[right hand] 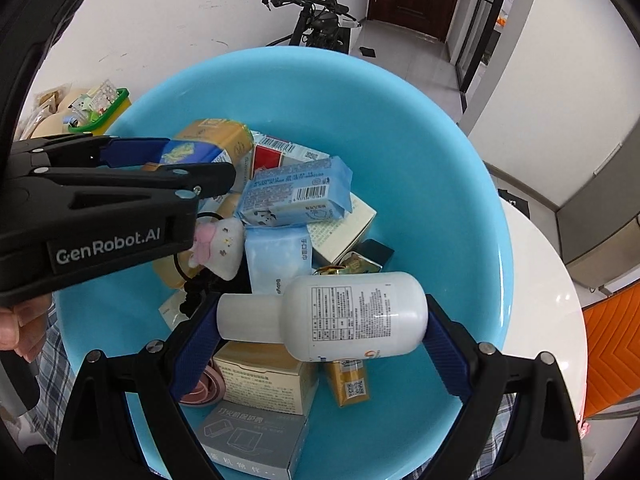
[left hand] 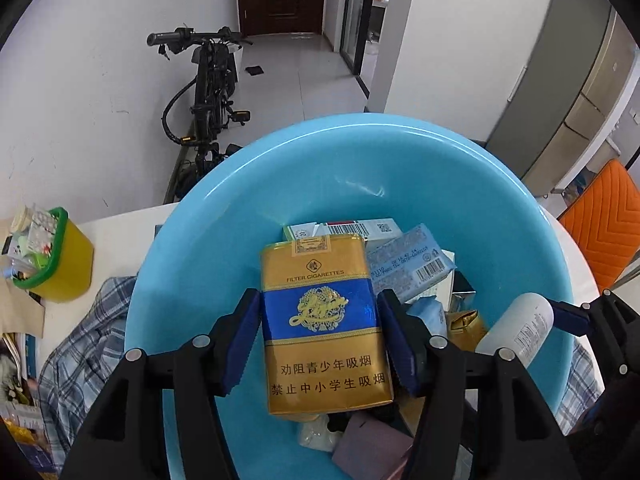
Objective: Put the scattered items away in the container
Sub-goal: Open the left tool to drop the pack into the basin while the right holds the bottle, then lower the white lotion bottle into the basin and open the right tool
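A big light-blue basin (left hand: 280, 168) (right hand: 420, 128) holds several boxes and packets. My left gripper (left hand: 320, 340) is shut on a gold-and-blue cigarette pack (left hand: 324, 320) and holds it over the basin; it shows from the side in the right wrist view (right hand: 160, 160), with the pack (right hand: 212, 140) in it. My right gripper (right hand: 324, 320) is shut on a white bottle (right hand: 352, 316), gripped end to end and lying sideways over the basin. That bottle also shows in the left wrist view (left hand: 520, 328).
A yellow bin with a green rim (left hand: 60, 256) (right hand: 104, 108) stands on the white table (right hand: 540, 280) to the left. A plaid cloth (left hand: 80, 340) lies under the basin. An orange chair (left hand: 604, 220) stands at the right. A bicycle (left hand: 208, 92) leans by the wall.
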The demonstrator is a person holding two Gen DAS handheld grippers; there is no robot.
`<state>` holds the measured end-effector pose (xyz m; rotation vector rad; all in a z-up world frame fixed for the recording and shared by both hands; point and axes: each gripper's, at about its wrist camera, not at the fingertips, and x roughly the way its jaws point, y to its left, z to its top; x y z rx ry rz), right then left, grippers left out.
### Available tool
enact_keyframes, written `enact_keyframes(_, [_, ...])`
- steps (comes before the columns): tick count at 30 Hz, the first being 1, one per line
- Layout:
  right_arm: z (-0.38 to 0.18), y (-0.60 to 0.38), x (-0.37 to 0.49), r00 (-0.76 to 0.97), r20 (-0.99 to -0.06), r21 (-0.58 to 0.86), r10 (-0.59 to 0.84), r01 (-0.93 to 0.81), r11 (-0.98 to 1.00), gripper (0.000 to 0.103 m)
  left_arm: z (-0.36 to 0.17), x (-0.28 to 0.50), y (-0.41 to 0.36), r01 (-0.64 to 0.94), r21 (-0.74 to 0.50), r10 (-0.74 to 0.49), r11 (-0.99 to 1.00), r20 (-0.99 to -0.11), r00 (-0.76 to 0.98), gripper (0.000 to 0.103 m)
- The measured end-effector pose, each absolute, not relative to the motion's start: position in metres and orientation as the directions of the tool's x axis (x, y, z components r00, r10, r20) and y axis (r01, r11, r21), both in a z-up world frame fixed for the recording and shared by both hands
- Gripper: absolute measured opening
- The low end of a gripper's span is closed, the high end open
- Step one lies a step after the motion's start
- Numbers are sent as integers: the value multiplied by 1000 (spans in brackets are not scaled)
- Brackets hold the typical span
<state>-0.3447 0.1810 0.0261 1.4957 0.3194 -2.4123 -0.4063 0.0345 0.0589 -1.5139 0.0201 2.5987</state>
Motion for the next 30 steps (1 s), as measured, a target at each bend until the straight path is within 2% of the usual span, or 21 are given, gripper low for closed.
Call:
enact_keyframes(1, [25, 182, -345, -422, -898, -36, -123, 350, -936, 92, 59, -406, 36, -127, -51, 107, -991, -868, -485, 65])
enact_keyframes(3, [25, 182, -345, -421, -898, -34, -123, 346, -938, 92, 59, -405, 39, -140, -40, 104, -989, -868, -486, 83])
enact_keyframes(4, [25, 182, -345, -420, -899, -32, -125, 347, -937, 92, 60, -403, 40, -143, -35, 102, -989, -862, -497, 84])
enact_keyframes(30, [28, 160, -336, -408, -894, 10, -184, 392, -920, 92, 79, -392, 18, -88, -44, 84, -995, -844, -530, 84])
